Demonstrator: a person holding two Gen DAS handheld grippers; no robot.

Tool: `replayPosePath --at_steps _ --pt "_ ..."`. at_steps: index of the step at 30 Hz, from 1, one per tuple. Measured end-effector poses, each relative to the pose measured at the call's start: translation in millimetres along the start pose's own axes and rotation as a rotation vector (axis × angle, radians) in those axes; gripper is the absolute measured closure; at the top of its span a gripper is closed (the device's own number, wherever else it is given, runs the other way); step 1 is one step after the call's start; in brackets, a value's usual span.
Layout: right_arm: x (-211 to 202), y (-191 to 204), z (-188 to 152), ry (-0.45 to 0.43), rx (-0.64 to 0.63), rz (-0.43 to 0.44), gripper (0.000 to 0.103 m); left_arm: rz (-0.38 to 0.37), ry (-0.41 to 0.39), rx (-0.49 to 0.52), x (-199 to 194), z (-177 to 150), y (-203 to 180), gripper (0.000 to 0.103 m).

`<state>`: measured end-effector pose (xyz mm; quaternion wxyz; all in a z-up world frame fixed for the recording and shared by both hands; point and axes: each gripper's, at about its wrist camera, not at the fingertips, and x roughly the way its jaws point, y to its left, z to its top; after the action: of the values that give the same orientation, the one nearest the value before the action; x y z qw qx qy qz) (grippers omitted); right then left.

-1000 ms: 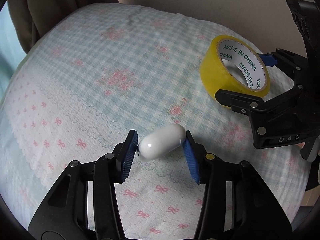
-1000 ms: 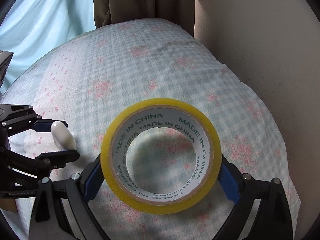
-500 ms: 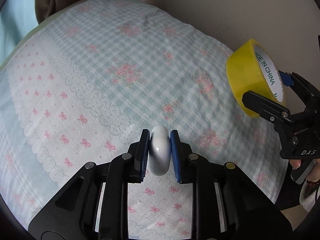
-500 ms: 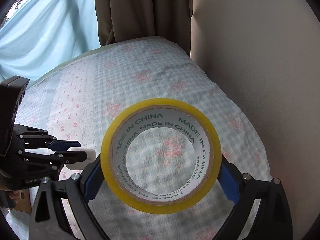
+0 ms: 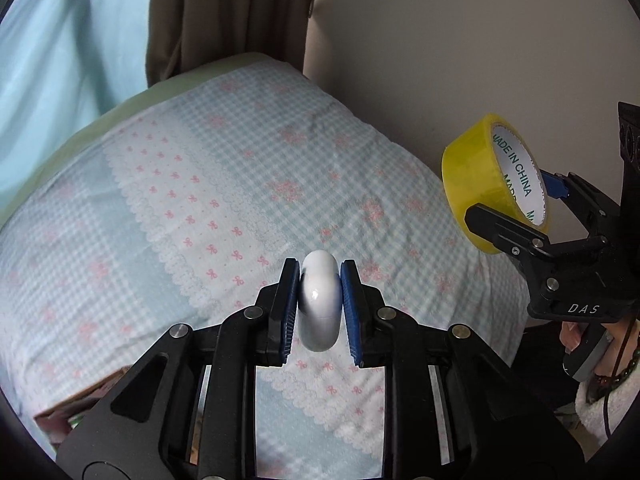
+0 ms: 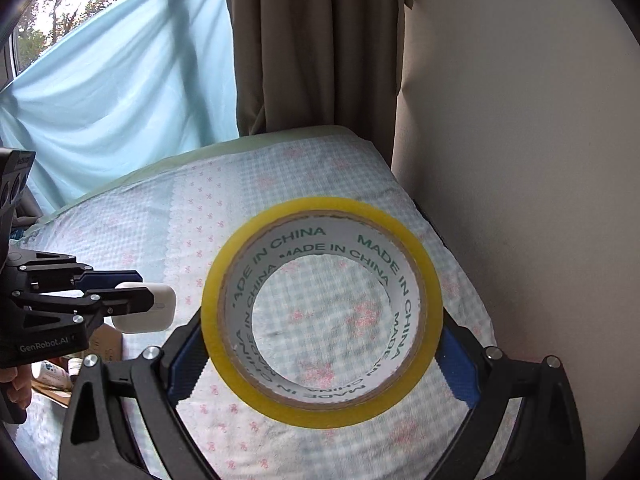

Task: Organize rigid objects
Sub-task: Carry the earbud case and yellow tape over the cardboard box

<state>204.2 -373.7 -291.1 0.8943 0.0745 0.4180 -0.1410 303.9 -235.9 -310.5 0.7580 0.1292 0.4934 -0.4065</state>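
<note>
My left gripper (image 5: 319,308) is shut on a white oval case (image 5: 320,300) and holds it in the air above the checked pillow (image 5: 208,184). The case also shows at the left of the right wrist view (image 6: 148,308). My right gripper (image 6: 320,344) is shut on a yellow tape roll (image 6: 320,360) printed MADE IN CHINA, held upright above the pillow. The roll and right gripper show at the right of the left wrist view (image 5: 496,184).
A beige wall (image 6: 520,160) runs along the right of the pillow. Brown curtain (image 6: 304,40) and a light blue sheet (image 6: 120,100) hang behind. A cardboard box with small bottles (image 6: 60,372) lies low at the left.
My left gripper closed on the white case, turned it on edge and lifted it off the pillow. Both grippers rose, carrying the case and the tape roll higher.
</note>
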Motion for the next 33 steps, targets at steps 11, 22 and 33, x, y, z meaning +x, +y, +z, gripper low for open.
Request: replayPosePath --at_steps 11,22,33 --pt "-87.7 135.0 0.8 0.006 -0.133 0.091 0.007 0.069 -0.082 -0.146 -142.6 -65.6 80.3 0.084" --pt "-97.6 278.9 -28.4 0.096 -0.157 0.232 0.007 0.162 -0.093 -0.277 -232.8 -168.2 193.4 0.084" --pt "-26.2 372.7 -60.4 0.306 -0.205 0.353 0.007 0.22 -0.041 -0.469 -223.8 -248.2 280.7 0.084"
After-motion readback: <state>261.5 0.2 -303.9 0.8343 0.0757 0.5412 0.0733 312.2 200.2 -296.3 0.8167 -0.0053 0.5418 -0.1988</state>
